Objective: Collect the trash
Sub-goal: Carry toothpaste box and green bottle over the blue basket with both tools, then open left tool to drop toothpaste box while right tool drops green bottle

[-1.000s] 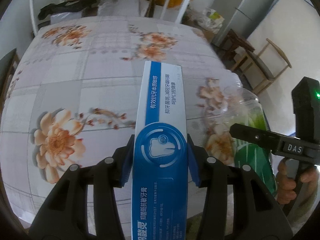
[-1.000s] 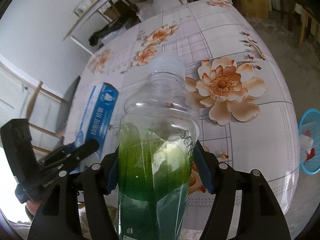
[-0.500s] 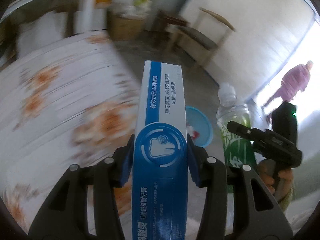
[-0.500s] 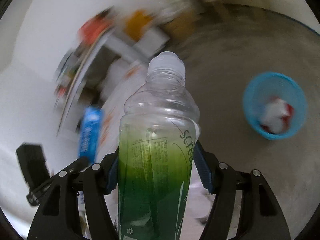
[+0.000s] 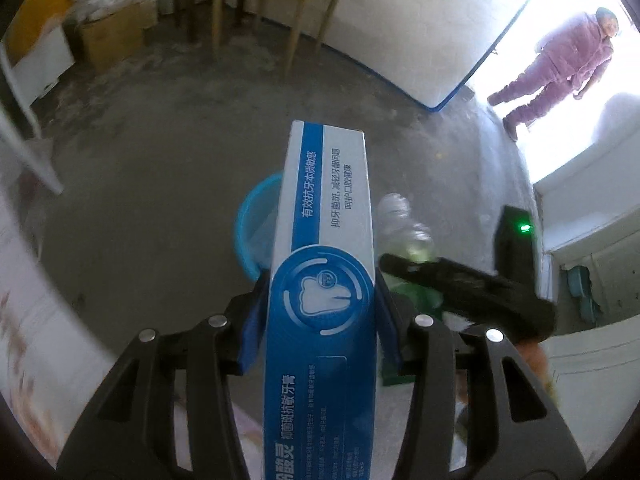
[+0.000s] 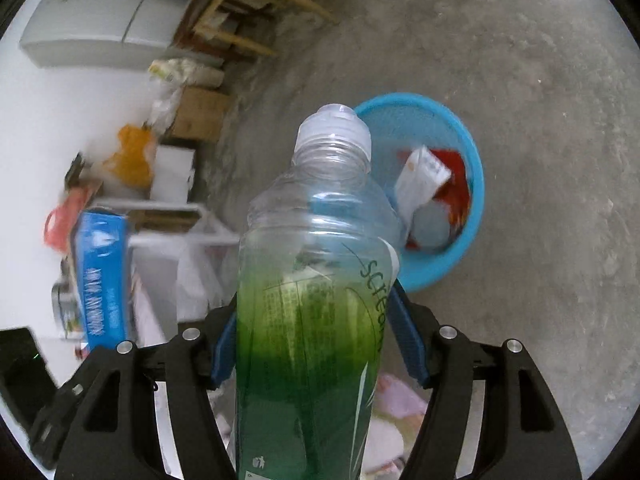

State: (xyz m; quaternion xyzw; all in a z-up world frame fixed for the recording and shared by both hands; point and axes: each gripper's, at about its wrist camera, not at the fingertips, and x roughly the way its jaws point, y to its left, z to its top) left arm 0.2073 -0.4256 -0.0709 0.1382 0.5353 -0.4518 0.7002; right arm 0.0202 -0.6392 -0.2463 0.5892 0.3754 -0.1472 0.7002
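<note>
My left gripper point(image 5: 322, 320) is shut on a long blue and white toothpaste box point(image 5: 326, 280) that points forward over the concrete floor. Behind the box stands a blue mesh trash basket point(image 5: 252, 232), partly hidden. My right gripper point(image 6: 320, 340) is shut on a clear plastic bottle with a green label point(image 6: 316, 288). The blue basket point(image 6: 468, 216) sits on the floor just beyond the bottle and holds a white and red wrapper point(image 6: 424, 184). The bottle point(image 5: 404, 232) and the right gripper also show to the right in the left wrist view. The toothpaste box point(image 6: 104, 276) shows at the left in the right wrist view.
A wooden chair point(image 5: 276, 4) and cardboard boxes point(image 5: 112, 36) stand at the back wall. A person in pink point(image 5: 560, 60) stands at the bright doorway. The flowered table's edge point(image 5: 24, 320) is at the left. A grey fridge point(image 6: 96, 24) and bags point(image 6: 176, 92) line the wall.
Both grippers have swung away from the flowered table toward the floor. The blue basket now lies right ahead of both held items. Both grips are unchanged.
</note>
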